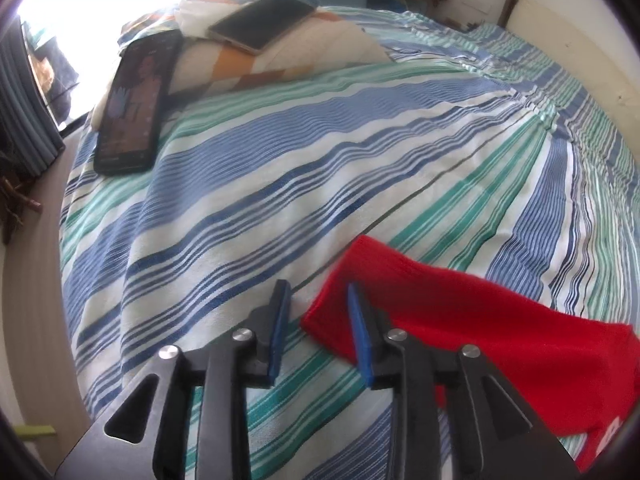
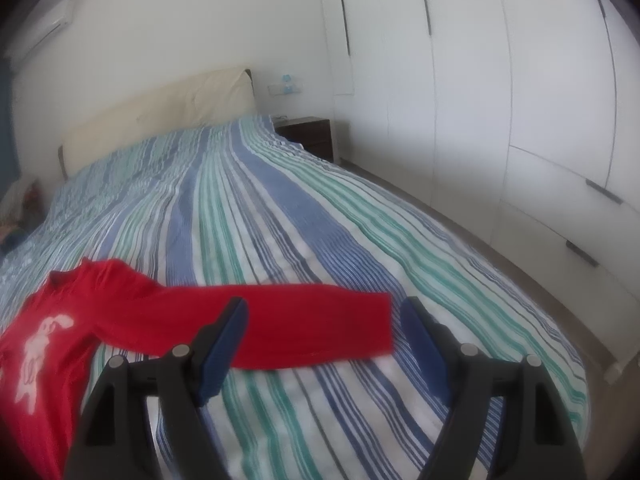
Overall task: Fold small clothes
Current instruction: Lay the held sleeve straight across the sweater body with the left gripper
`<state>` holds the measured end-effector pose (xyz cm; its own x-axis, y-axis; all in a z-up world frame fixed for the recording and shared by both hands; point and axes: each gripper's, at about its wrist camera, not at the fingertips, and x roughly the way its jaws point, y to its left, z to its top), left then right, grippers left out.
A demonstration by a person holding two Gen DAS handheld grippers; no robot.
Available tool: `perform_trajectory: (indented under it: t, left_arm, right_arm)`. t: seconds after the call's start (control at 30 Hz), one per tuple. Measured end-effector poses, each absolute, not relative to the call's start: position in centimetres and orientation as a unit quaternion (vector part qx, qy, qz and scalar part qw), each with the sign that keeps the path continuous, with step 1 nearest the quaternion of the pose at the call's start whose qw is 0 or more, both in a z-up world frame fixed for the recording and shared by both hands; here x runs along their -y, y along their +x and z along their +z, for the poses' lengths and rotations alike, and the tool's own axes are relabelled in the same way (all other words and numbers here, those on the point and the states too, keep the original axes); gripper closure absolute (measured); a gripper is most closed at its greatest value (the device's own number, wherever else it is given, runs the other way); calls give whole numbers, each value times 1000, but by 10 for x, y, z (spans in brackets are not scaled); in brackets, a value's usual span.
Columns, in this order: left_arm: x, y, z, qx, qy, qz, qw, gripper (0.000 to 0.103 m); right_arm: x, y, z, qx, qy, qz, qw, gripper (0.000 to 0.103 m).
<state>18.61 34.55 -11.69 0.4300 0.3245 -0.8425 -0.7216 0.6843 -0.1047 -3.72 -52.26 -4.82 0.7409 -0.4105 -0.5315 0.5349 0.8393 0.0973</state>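
A small red long-sleeved shirt [image 2: 120, 312] with a white rabbit print lies flat on the striped bedspread [image 2: 300, 208]. In the right wrist view one sleeve [image 2: 312, 324] stretches out to the right, and my right gripper [image 2: 324, 320] hovers open over its cuff end, jaws wide, holding nothing. In the left wrist view the other red sleeve [image 1: 460, 312] lies at the lower right. My left gripper [image 1: 318, 300] is open just above that sleeve's cuff edge, its right finger over the red cloth, its left finger over the bedspread.
Two phones lie at the far left of the bed: a dark one [image 1: 132, 104] and a grey one [image 1: 264, 20] on a checked pillow [image 1: 280, 56]. A cream headboard [image 2: 160, 116], a dark nightstand [image 2: 312, 136] and white wardrobes [image 2: 500, 100] border the bed.
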Motion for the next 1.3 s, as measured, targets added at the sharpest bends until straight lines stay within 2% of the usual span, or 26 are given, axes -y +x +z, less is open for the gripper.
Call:
perform_trajectory:
  t: [0.07, 0.2, 0.3, 0.5, 0.6, 0.67, 0.73, 0.8, 0.97, 1.13, 1.17, 1.3]
  left_arm:
    - [-344, 180, -109, -410, -229, 338, 815, 36]
    - [-333, 150, -74, -330, -195, 415, 825, 33]
    - [-313, 146, -49, -290, -193, 364, 864, 28]
    - [-229, 231, -51, -395, -205, 86, 891, 27]
    - [-188, 271, -70, -426, -149, 78, 889, 27]
    - [-176, 292, -96, -469, -84, 144, 867, 29]
    - [-190, 294, -128, -514, -47, 237, 823, 32]
    - [-221, 274, -134, -499, -83, 274, 818, 16]
    - [-290, 236, -131, -490, -66, 365, 789, 5]
    - [-320, 216, -121, -483, -123, 354, 791, 7]
    - [-314, 213, -113, -473, -128, 349, 798, 12]
    - [-277, 205, -84, -424, -157, 254, 855, 11]
  right_arm:
    - [521, -36, -48, -255, 118, -256, 925, 25]
    - [519, -36, -48, -255, 111, -257, 926, 26]
    - [519, -36, -48, -255, 113, -259, 925, 25]
    - [519, -28, -52, -268, 113, -256, 922, 25]
    - [514, -27, -53, -271, 102, -251, 923, 25]
    - [511, -27, -53, -272, 95, -250, 924, 25]
    - [510, -26, -53, -272, 94, -248, 925, 26]
    - [511, -27, -53, -273, 99, -245, 925, 25]
    - [518, -23, -56, -279, 115, -239, 923, 25]
    - [521, -20, -59, -283, 135, -235, 920, 26]
    - [520, -20, -58, -281, 132, -237, 921, 25]
    - [512, -23, -55, -272, 107, -244, 924, 25]
